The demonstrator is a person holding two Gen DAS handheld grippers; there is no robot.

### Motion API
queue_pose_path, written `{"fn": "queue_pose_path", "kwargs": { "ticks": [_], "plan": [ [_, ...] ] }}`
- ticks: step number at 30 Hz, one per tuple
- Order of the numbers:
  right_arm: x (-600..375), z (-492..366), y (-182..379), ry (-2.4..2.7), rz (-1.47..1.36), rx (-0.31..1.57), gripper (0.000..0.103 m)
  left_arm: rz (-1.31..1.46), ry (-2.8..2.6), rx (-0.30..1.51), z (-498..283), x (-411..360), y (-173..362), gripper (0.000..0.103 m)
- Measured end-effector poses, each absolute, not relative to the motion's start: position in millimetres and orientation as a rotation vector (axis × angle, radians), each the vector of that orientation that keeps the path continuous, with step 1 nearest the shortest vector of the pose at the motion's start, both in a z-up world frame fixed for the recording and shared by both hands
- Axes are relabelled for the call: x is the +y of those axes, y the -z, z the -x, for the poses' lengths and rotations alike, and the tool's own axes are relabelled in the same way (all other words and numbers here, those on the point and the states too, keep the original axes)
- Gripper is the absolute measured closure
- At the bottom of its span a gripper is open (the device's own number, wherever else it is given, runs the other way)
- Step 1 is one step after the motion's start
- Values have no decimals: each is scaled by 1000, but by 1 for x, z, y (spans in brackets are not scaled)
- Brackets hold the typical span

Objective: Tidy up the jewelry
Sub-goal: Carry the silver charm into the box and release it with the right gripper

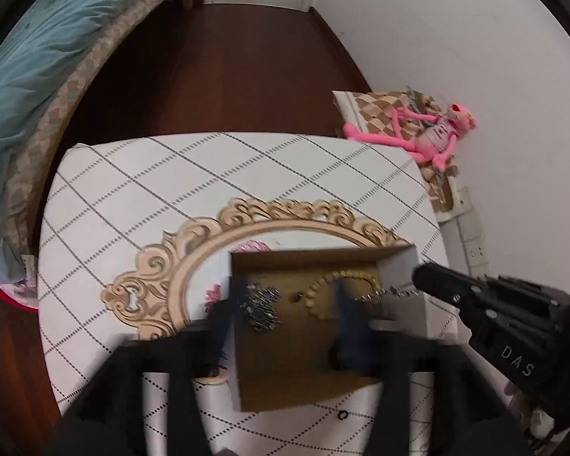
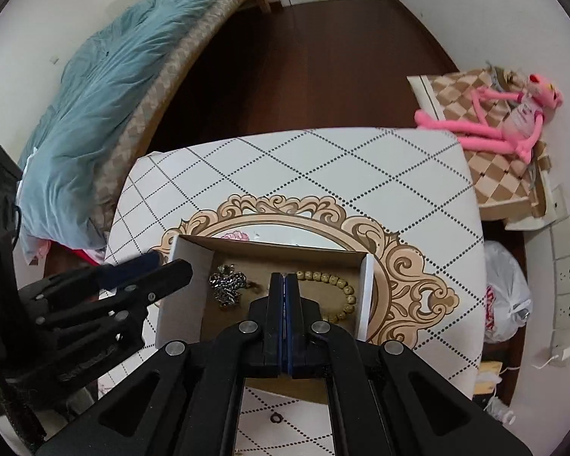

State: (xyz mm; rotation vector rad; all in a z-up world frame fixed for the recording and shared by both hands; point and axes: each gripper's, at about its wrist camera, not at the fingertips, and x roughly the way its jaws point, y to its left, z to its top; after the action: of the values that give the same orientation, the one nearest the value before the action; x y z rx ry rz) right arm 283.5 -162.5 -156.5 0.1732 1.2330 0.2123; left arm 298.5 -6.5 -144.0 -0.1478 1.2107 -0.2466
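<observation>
A: Where is the jewelry?

B: In the open cardboard box [image 2: 193, 262] on the table [image 2: 418, 174]. A silver chain piece [image 2: 228, 285] lies bunched on the box floor toward its left side, and a beaded bracelet [image 2: 342, 288] curls along the right side, near the right wall.

A: And the grippers?

B: The right gripper [image 2: 284, 285] hangs over the middle of the box, between the two pieces, its fingers pressed together with nothing visible between them. The left gripper [image 2: 167, 264] sits at the box's left wall. From the left wrist view its fingers [image 1: 351, 311] are spread, one outside the left wall and one over the box interior, though they are blurred there.

A: Anything else on the table?

B: A small dark ring [image 2: 275, 417] lies on the cloth just in front of the box. The cloth has a diamond grid and an ornate gold frame print [image 2: 406, 266] under the box.

A: Beyond the table?

B: A bed with a blue quilt [image 2: 106, 87] on the left, and a pink plush toy [image 2: 513, 121] on a checkered cushion to the right.
</observation>
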Motion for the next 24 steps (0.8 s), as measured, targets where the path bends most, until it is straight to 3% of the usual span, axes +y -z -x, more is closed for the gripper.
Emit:
{"fn": "queue_pose_path", "kwargs": {
  "ticks": [3,5,6,7,9,11,13,24],
  "plan": [
    [-165,-284,160,-201,-170,1252,99,136,201,1187,-299,2,140,26],
    [-168,-282,160,-195,-166,1254,85,111,166,1185,-298,7,139,16],
    [-169,-281,160,-189,-164,1253,67,95,143,1177,-296,9,139,5],
    [-169,-280,160,-180,-148,1250,48,82,122,1168,-293,12,139,1],
    [-168,-275,159,-150,-110,1240,36,52,74,1146,-289,17,138,1],
    [-166,-270,160,-121,-69,1243,32,32,39,1122,-280,21,137,1],
    [-164,-263,164,-81,-21,1250,4,19,17,1097,-271,25,137,1],
    [-161,-225,176,16,24,1239,2,-42,-43,1090,-242,19,141,1]
  ]
}}
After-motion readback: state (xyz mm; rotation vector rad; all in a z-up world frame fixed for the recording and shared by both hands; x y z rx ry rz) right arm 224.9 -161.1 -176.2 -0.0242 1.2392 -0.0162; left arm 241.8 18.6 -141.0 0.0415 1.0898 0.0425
